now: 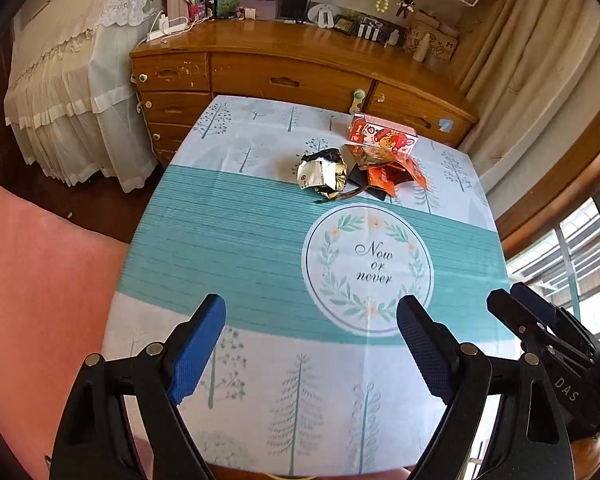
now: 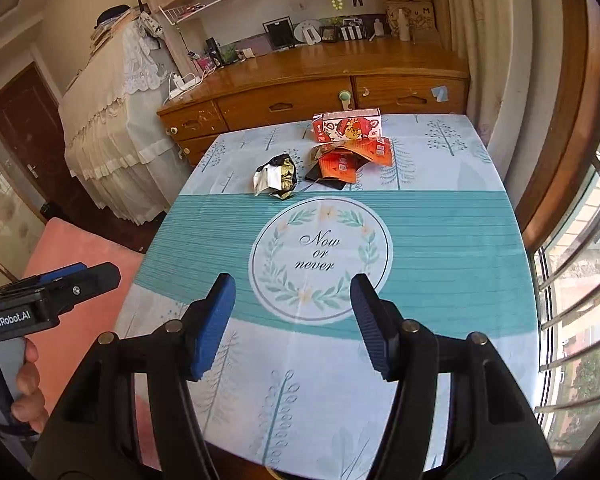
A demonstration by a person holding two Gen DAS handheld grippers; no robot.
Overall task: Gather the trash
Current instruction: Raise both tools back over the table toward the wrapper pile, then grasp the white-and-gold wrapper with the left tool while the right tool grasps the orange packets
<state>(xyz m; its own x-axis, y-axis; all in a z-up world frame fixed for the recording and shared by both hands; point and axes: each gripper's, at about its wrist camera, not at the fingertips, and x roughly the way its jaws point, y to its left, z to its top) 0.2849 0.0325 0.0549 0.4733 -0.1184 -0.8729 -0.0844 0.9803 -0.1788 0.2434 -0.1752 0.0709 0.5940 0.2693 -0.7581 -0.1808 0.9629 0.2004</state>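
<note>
The left gripper (image 1: 311, 344), black with blue pads, hangs over the near edge of the bench (image 1: 220, 248), jaws apart and empty; the right gripper (image 2: 293, 326) beside it is likewise spread and holds nothing. Both point toward the trash at the far end, likely lining up a reach: a crumpled black-and-gold foil wrapper (image 1: 323, 174), then orange snack packets (image 1: 388, 168) overlapping beside a red printed carton (image 1: 382, 136). The printed cloth between lies bare. A pink cushioned chair (image 1: 40, 300) stands left; a wooden dresser (image 1: 284, 76) stands behind.

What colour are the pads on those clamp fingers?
Blue pads on black arms, clearest in the right wrist view.
</note>
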